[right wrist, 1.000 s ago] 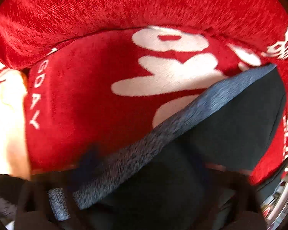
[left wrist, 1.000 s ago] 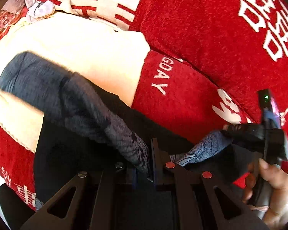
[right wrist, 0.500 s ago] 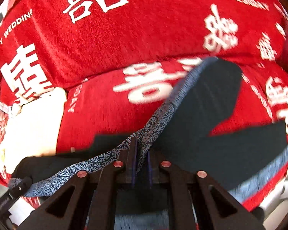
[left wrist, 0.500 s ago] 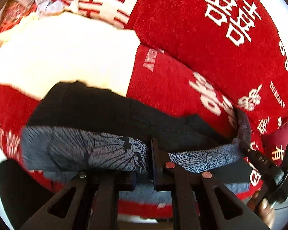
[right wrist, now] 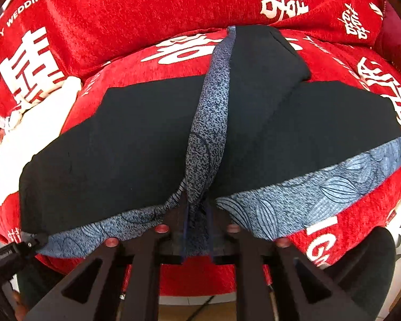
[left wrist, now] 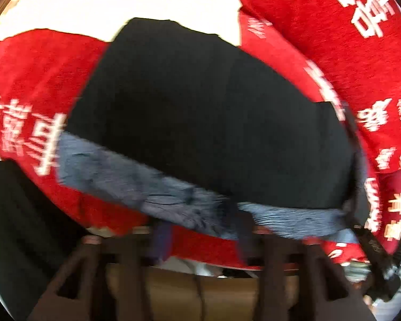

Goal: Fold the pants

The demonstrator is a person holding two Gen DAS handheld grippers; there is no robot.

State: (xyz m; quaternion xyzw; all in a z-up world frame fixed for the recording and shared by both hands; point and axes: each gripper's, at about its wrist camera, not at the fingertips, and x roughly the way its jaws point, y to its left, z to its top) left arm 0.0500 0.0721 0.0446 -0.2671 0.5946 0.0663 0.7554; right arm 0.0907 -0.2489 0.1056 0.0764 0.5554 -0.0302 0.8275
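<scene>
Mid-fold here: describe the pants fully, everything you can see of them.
The pants are black soft fabric with a blue-grey leaf-print band along the near edge. They lie spread across the red sofa cushion, one part folded up toward the backrest. The right gripper, jaws opening, has the band bunched between them; the left gripper is opening, blurred.

A sofa (right wrist: 147,8) in a red cover with white characters carries everything. Dark pants (right wrist: 125,133) with a blue patterned band lie spread across its seat, the band along the front edge. To their left a white cloth (right wrist: 37,123) lies on the seat, the pants' corner overlapping it in the left wrist view.
</scene>
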